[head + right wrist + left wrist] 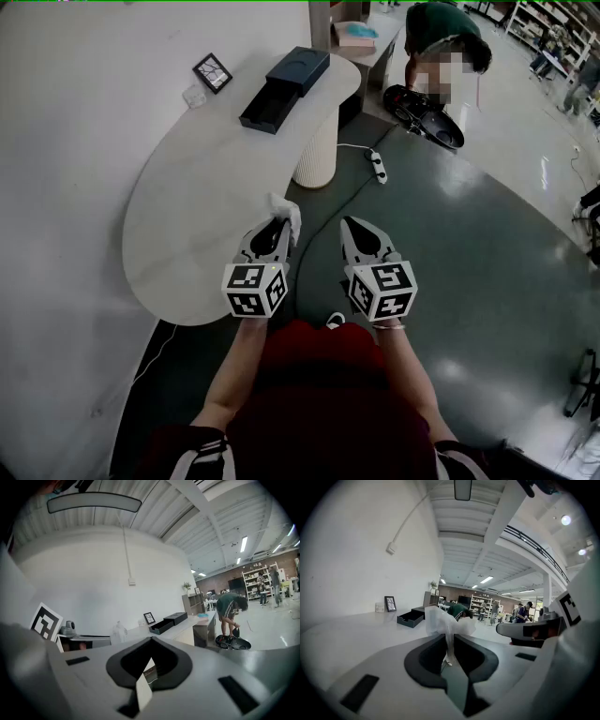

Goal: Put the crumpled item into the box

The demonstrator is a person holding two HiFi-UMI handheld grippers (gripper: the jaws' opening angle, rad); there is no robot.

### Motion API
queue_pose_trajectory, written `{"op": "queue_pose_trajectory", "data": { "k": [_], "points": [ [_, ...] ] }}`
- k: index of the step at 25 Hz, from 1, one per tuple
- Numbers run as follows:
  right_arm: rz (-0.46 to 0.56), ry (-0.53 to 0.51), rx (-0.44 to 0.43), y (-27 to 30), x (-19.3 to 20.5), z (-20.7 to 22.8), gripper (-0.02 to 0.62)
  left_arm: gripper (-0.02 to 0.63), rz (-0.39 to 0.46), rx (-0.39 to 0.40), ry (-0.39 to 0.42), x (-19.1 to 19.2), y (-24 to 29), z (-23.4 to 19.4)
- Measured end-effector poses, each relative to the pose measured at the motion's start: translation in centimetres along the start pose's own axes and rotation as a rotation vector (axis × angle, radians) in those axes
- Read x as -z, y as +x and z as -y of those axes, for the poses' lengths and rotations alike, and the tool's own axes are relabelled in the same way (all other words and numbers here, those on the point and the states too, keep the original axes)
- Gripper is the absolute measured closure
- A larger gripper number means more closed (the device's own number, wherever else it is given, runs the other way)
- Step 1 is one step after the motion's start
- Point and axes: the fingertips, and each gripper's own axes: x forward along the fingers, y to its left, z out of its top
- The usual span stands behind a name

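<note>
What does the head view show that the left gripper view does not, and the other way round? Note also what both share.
Head view only: the power strip on the floor and the table's ribbed pedestal.

Left gripper view only: the ceiling lights and a cable fitting on the wall.

Both: the white crumpled item pinched in the left gripper, the open dark box and the picture frame.

place: open workshop hall; stocked shelving racks along far wall; ceiling strip lights; polished grey floor; power strip on it
</note>
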Motion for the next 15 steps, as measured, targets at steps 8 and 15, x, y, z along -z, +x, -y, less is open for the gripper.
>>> {"op": "queue_pose_trajectory", "data": {
  "k": [8,15],
  "points": [
    [0.017,-0.001,0.006,0.2,-0.2,2.3,0.580,0.534,0.025,-0.022,-0.010,-0.6,1.2,-0.1],
    [0.001,0.018,-0.010,0.0,0.1,3.3,0.580,0.534,0.037,-0.031,-0.023,-1.2,1.6,0.4]
  ]
}}
